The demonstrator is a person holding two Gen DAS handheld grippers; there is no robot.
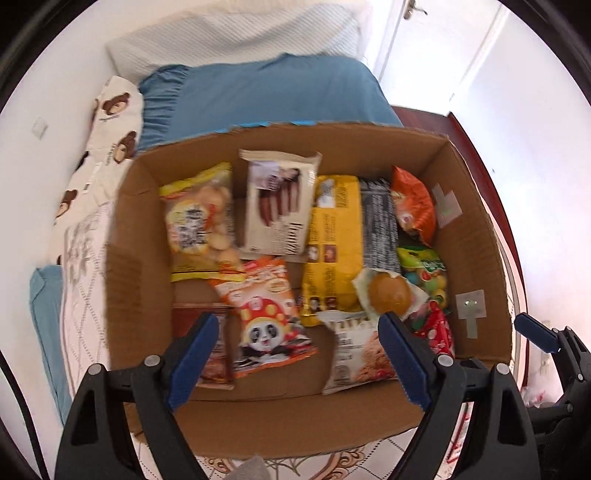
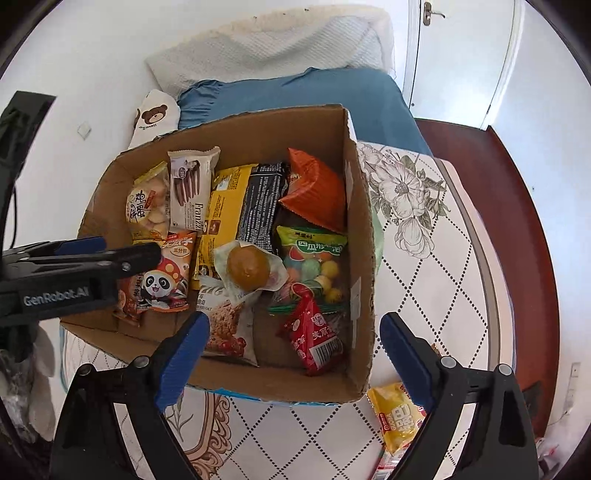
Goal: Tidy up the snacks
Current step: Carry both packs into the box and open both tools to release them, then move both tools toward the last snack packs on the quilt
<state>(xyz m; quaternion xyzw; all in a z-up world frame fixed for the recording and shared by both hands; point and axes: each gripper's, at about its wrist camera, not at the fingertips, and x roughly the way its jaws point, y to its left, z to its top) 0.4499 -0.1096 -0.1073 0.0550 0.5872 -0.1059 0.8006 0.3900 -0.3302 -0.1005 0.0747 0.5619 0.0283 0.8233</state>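
Observation:
An open cardboard box on the bed holds several snack packs: a panda pack, a yellow bag, a wrapped round bun, a red sachet and an oat bar pack. My left gripper is open and empty above the box's near side; it also shows in the right wrist view. My right gripper is open and empty over the box's near right corner. A yellow snack pack lies on the bedspread outside the box.
The box sits on a white patterned bedspread. A blue pillow, a white pillow and a bear-print cloth lie behind it. Red-brown floor and a white door are to the right.

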